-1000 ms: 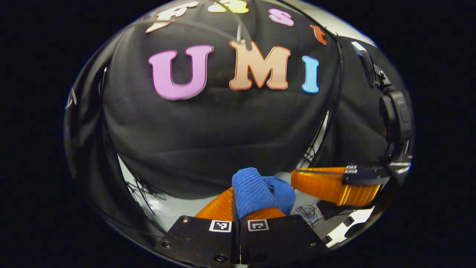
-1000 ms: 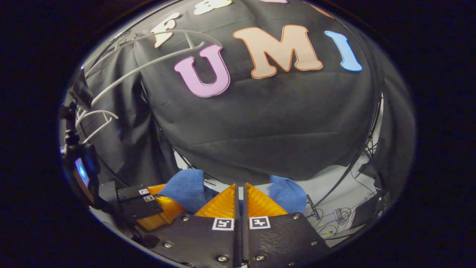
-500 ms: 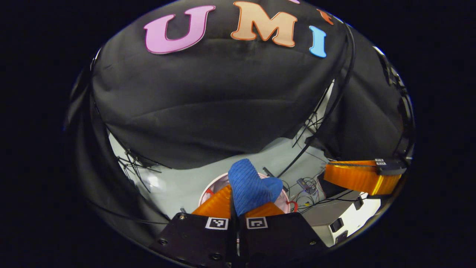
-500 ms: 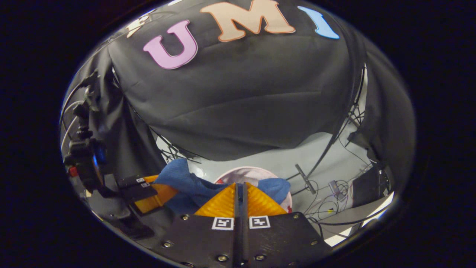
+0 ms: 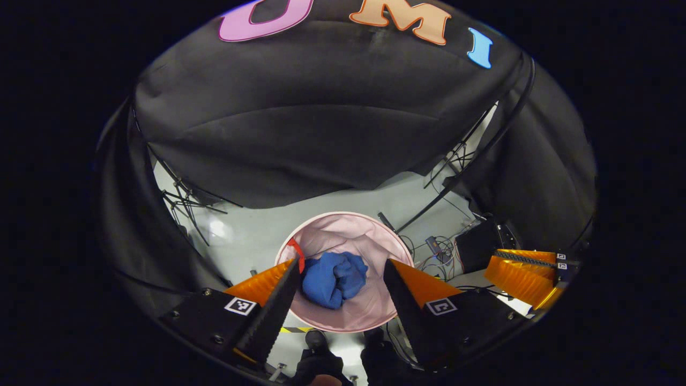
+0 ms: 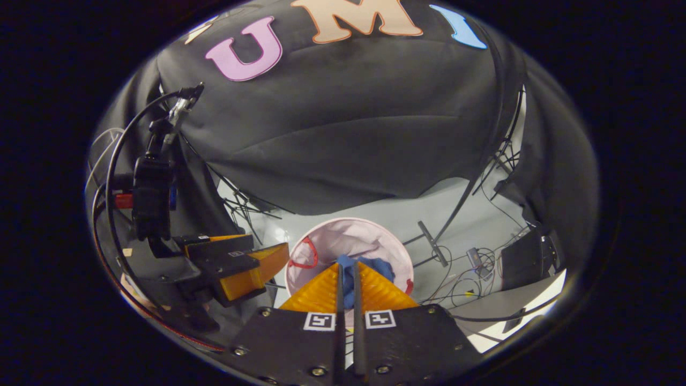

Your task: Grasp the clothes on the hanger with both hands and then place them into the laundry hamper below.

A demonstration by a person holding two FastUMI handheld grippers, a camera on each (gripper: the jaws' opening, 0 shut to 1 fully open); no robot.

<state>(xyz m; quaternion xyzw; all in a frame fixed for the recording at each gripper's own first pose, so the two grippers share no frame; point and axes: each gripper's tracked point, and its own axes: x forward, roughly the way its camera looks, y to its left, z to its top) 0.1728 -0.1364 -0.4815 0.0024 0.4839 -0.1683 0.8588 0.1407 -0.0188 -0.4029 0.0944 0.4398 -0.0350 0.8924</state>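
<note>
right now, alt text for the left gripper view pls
A blue garment lies bunched inside a pink hamper on the floor, seen from above between the fingers of the open left gripper. The right gripper shows at the far right, beside cables on the floor.

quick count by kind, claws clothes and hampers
claws: 2 (left claw, right claw)
blue garment: 1
pink hamper: 1
total: 4

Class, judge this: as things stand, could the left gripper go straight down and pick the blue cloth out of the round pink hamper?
Probably yes: the left gripper is open above the blue cloth, which lies uncovered in the pink hamper.
</note>
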